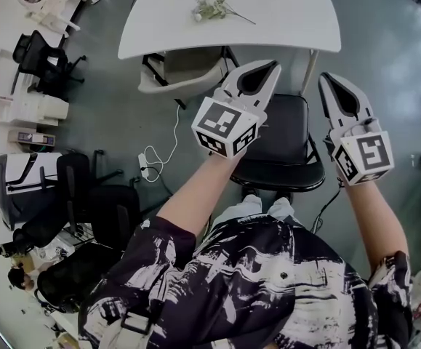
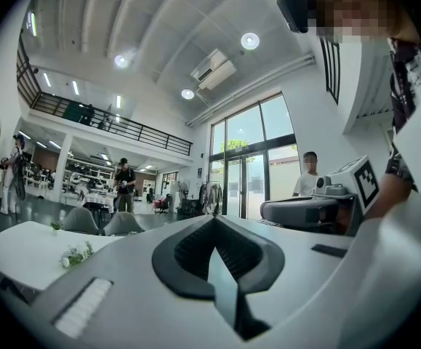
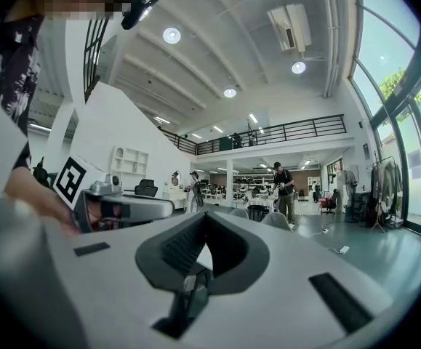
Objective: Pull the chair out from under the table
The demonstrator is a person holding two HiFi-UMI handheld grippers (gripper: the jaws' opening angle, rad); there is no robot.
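A black-and-white patterned shirt [image 1: 268, 282] fills the bottom of the head view, with both forearms reaching forward from it. The left claw [image 1: 272, 67] and the right claw [image 1: 327, 78] are held side by side over a black padded chair with a dark metal frame [image 1: 286, 147]. Each claw has its jaws together, gripping nothing. The chair stands on the grey floor [image 1: 385, 71] just in front of the white rounded worktop [image 1: 297, 20], its seat outside the worktop's near edge and right before the person's knees. A sprig of pale flowers [image 1: 211, 7] lies on the worktop, and a beige chair [image 1: 181, 75] sits tucked under its left part.

In the left gripper view, the left claw [image 2: 215, 227] has its tips meeting with nothing between them. The right claw [image 2: 268, 211] shows beside it, and the worktop [image 2: 21, 242] with the flowers [image 2: 75, 254] lies low on the left.

In the right gripper view, the right claw [image 3: 204, 220] is likewise closed and empty, with the left claw [image 3: 166, 208] alongside.
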